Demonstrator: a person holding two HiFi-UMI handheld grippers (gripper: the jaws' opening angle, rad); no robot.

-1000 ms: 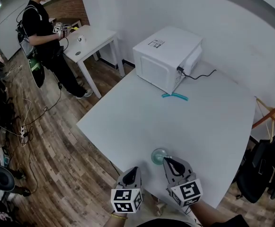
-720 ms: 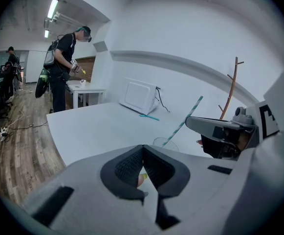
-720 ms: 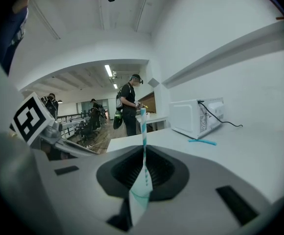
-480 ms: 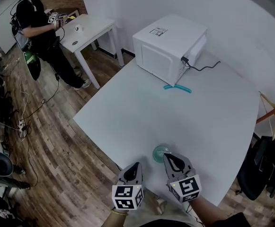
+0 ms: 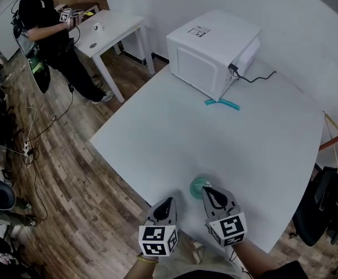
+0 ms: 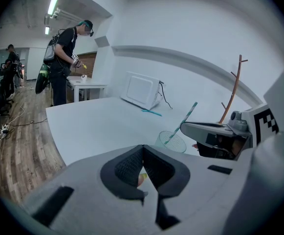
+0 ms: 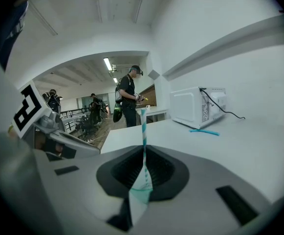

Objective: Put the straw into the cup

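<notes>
The right gripper [image 5: 207, 193] has its jaws pinched on the striped straw [image 7: 143, 131], whose lower end appears already inside the clear cup [image 5: 199, 185] on the counter [image 5: 227, 150]; only letting go is left. The left gripper [image 5: 167, 203] has its jaws together, empty

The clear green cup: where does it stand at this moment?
In the head view, the clear green cup stands near the white table's front edge, just ahead of the right gripper.

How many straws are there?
2. One striped straw stands in the cup, pinched by the right gripper. One teal straw lies beside the microwave; it might be two lying together.
</notes>
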